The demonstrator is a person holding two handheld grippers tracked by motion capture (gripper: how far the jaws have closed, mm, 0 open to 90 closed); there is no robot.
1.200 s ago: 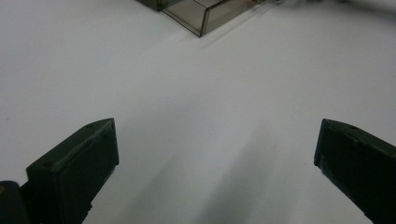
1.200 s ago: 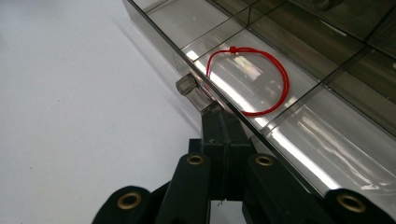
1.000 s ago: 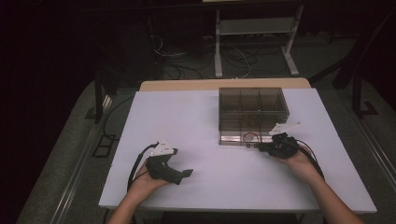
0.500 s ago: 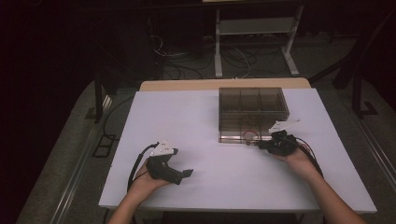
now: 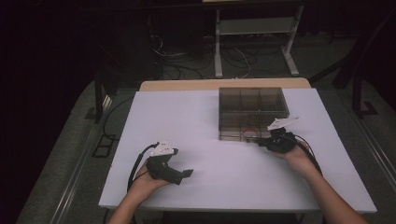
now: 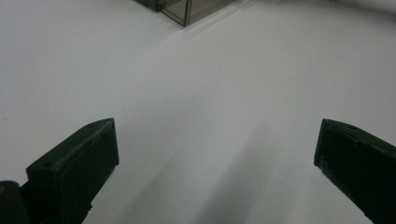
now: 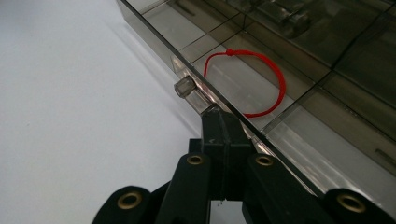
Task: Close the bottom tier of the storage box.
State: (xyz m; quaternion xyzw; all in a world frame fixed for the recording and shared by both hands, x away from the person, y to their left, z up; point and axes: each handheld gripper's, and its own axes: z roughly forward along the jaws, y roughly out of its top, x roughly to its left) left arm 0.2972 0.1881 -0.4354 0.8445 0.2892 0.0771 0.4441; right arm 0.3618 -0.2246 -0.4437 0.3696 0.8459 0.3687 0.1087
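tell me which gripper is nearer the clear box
Right. The right gripper is shut at the clear box's front edge; the left gripper sits open, well off to its left.

Black two-jaw grippers (image 5: 186, 173), brass rivets, grey three-cornered plates, black cables.

1. My right gripper (image 7: 223, 122) is black, with brass-coloured rivets in its linkage, and I see a pale grey plate on top of it from the high view.
2. My left gripper (image 6: 215, 154) has matt black jaws, plain with no pattern.
3. The box (image 7: 299, 60) I work at is smoky, translucent grey-brown, its dividers drawn as darker lines in a grid.
4. The string loop (image 7: 261, 79) inside it is bright red.
5. The latch tab (image 7: 186, 87) on the box's front edge is clear grey.
6. The table (image 5: 196, 116) top is plain white, with a tan strip along its far edge.
7. The floor (image 5: 70, 154) beside it reads grey, speckled.
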